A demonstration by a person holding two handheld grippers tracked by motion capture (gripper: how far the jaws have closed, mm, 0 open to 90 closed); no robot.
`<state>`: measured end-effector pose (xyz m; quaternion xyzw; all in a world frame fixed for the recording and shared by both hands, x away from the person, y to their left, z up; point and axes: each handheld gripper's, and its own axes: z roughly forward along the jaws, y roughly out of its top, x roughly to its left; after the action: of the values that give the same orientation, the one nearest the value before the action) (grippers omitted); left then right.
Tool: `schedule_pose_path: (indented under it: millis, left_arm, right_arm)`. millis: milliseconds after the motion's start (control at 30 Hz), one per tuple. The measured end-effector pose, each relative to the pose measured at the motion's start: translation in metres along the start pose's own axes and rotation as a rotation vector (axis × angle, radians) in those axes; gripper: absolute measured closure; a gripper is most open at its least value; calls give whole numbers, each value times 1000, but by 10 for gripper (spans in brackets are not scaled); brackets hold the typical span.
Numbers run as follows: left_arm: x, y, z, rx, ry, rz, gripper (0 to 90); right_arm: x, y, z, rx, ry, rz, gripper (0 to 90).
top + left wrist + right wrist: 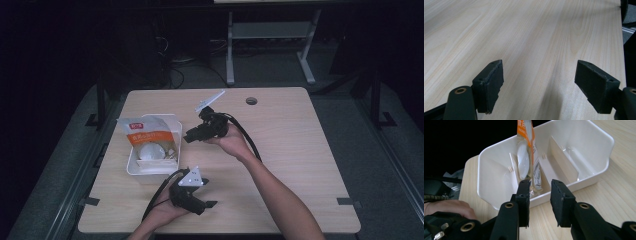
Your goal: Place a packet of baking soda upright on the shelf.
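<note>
A white box (pixel 131 169) with dividers stands on the left half of the wooden table (pixel 295 150). An orange and white snack bag (pixel 147 134) stands upright in it. In the right gripper view the bag (pixel 525 152) sits between two dividers, in the middle compartment of the box (pixel 599 145). My right gripper (pixel 189 136) hovers just right of the box and points at it. Its jaws (pixel 539 195) are open, nothing lies between them, and they stop short of the near wall. My left gripper (pixel 207 206) rests near the front edge, open wide (pixel 539 80) over bare wood.
A round cable hole (pixel 251 101) sits near the table's far edge. Dark floor surrounds the table, and a white desk frame (pixel 230 55) stands behind it. The person's left hand (pixel 449 207) shows low at the left of the right gripper view.
</note>
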<state>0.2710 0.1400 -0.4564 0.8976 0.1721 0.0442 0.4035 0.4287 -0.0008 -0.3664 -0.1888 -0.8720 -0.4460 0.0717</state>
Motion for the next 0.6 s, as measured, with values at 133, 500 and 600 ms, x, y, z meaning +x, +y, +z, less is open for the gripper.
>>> schedule_pose_path:
  millis: [133, 500, 600]
  left_arm:
    - [0, 0, 0, -1, 1, 0, 227]
    - [0, 0, 0, -1, 2, -3, 227]
    - [1, 0, -1, -3, 2, -4, 227]
  right_arm:
    - [-1, -2, -5, -3, -4, 7, 673]
    - [-3, -10, -16, -9, -15, 17, 661]
    - [-4, -12, -21, -13, -20, 19, 658]
